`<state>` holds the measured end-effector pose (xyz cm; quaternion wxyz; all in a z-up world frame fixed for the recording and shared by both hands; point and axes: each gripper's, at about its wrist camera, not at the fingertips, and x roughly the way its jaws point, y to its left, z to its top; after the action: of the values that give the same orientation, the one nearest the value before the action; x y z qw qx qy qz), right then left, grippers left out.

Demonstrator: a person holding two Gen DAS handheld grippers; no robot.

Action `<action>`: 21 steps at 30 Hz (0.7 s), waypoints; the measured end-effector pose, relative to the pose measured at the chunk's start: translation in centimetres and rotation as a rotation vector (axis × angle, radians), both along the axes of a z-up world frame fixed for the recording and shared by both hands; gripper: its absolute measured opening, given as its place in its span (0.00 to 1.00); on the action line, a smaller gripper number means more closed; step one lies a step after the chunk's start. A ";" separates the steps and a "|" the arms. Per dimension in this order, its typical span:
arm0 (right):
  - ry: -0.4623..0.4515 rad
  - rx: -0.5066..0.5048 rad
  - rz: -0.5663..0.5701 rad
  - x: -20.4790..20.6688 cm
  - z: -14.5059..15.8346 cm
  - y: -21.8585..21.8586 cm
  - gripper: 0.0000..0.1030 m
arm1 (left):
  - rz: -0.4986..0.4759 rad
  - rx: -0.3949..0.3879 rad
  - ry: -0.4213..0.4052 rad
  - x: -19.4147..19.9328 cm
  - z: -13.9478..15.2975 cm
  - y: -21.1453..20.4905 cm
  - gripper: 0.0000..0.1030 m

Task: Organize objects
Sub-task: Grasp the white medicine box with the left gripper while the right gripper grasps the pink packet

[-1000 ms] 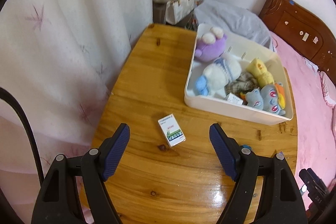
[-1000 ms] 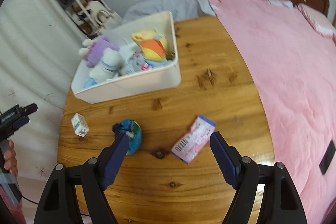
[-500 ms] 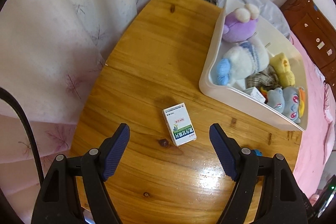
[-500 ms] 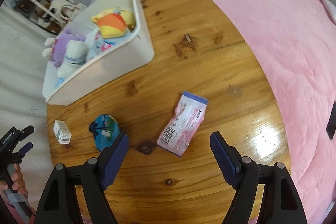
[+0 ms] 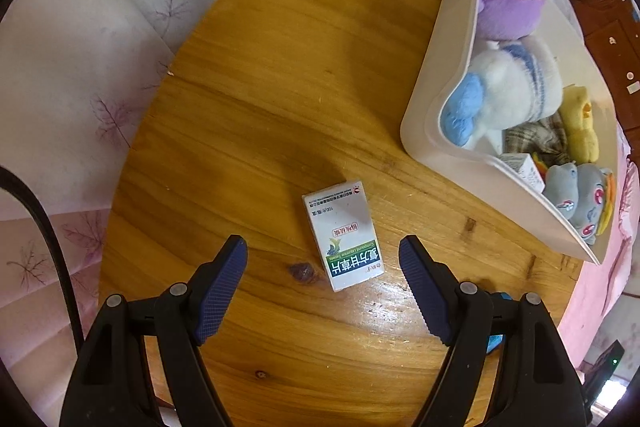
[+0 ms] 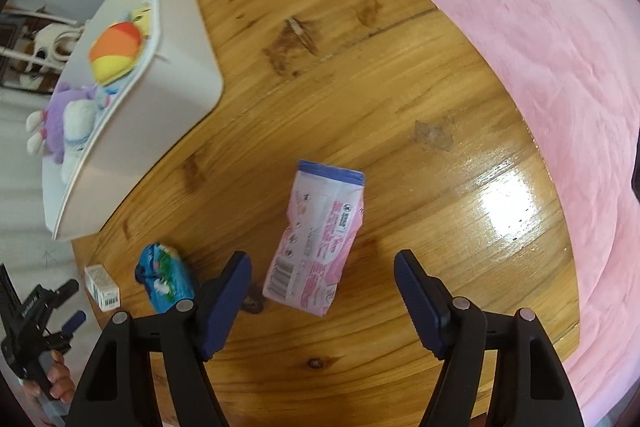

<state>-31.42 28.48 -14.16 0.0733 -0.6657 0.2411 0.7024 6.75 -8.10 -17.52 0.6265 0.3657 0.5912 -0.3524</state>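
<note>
A small white and green medicine box (image 5: pixel 343 234) lies flat on the round wooden table (image 5: pixel 260 87). My left gripper (image 5: pixel 322 267) is open just above it, one finger on each side. A pink and white tissue pack (image 6: pixel 318 243) lies on the table in the right wrist view. My right gripper (image 6: pixel 322 279) is open over it, fingers on both sides. A blue pouch (image 6: pixel 164 277) lies to its left, then the medicine box (image 6: pixel 102 289). A white bin (image 5: pixel 436 99) holds several plush toys.
The white bin (image 6: pixel 168 67) stands at the table's far side. A pink bed (image 6: pixel 540 27) borders the table on the right. A pale curtain (image 5: pixel 80 47) hangs at the left edge. The left gripper and hand show at the right wrist view's lower left (image 6: pixel 32 323).
Both grippers have moved forward and down toward the table. The medicine box now sits between the left fingers and the tissue pack between the right fingers. Both stay open.
</note>
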 end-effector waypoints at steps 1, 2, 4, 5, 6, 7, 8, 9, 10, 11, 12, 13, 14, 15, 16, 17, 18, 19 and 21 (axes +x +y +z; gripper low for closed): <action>-0.007 -0.002 -0.004 -0.1 -0.2 0.1 0.70 | 0.001 0.007 -0.001 0.0 -0.2 -0.1 0.79; -0.012 -0.002 -0.007 -0.2 -0.3 0.1 0.69 | 0.004 0.014 -0.002 -0.1 -0.5 -0.2 0.79; -0.023 -0.001 -0.009 -0.4 -0.7 0.2 0.68 | 0.006 0.026 -0.001 -0.1 -0.9 -0.4 0.79; -0.026 0.001 -0.010 -0.6 -0.8 0.2 0.68 | 0.010 0.031 0.000 -0.2 -1.2 -0.5 0.79; -0.031 0.003 -0.009 -0.8 -0.9 0.3 0.67 | 0.011 0.038 -0.001 -0.2 -1.4 -0.6 0.79; -0.035 0.006 -0.008 -1.0 -1.0 0.3 0.66 | 0.012 0.042 -0.001 -0.3 -1.5 -0.7 0.79; -0.039 0.012 -0.015 -1.2 -1.1 0.3 0.65 | 0.014 0.046 -0.003 -0.3 -1.7 -0.7 0.79; -0.042 0.014 -0.012 -1.3 -1.2 0.3 0.65 | 0.013 0.052 -0.003 -0.4 -1.9 -0.8 0.78; -0.045 0.016 -0.009 -1.5 -1.2 0.3 0.64 | 0.012 0.055 -0.003 -0.5 -2.0 -1.0 0.78; -0.047 0.019 -0.006 -1.6 -1.3 0.3 0.64 | 0.015 0.058 -0.006 -0.5 -2.1 -1.0 0.77; -0.049 0.024 -0.001 -1.8 -1.3 0.2 0.64 | 0.016 0.062 -0.010 -0.6 -2.2 -1.0 0.77; -0.051 0.028 0.003 -2.0 -1.4 0.2 0.64 | 0.018 0.065 -0.012 -0.7 -2.3 -1.0 0.77; -0.053 0.030 0.007 -2.1 -1.4 0.2 0.64 | 0.019 0.069 -0.013 -0.7 -2.4 -1.0 0.77; -0.057 0.033 0.012 -2.2 -1.5 0.2 0.63 | 0.018 0.074 -0.013 -0.8 -2.6 -1.0 0.77; -0.059 0.035 0.015 -2.3 -1.6 0.1 0.62 | 0.017 0.080 -0.015 -0.8 -2.7 -1.0 0.77; -0.056 0.041 0.019 -2.4 -1.5 0.1 0.60 | 0.020 0.084 -0.018 -0.9 -2.8 -1.0 0.77; -0.054 0.044 0.027 -2.6 -1.5 0.1 0.60 | 0.021 0.089 -0.021 -0.9 -2.9 -1.0 0.77; -0.055 0.051 0.037 -2.7 -1.5 0.0 0.60 | 0.022 0.091 -0.021 -0.9 -3.0 -1.0 0.76; -0.056 0.065 0.055 -2.9 -1.4 -0.2 0.59 | 0.027 0.098 -0.022 -0.6 -3.0 -1.4 0.72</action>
<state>-34.32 28.25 -15.59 0.0820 -0.6889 0.1976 0.6926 6.12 -9.52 -20.51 0.6189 0.3917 0.6059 -0.3106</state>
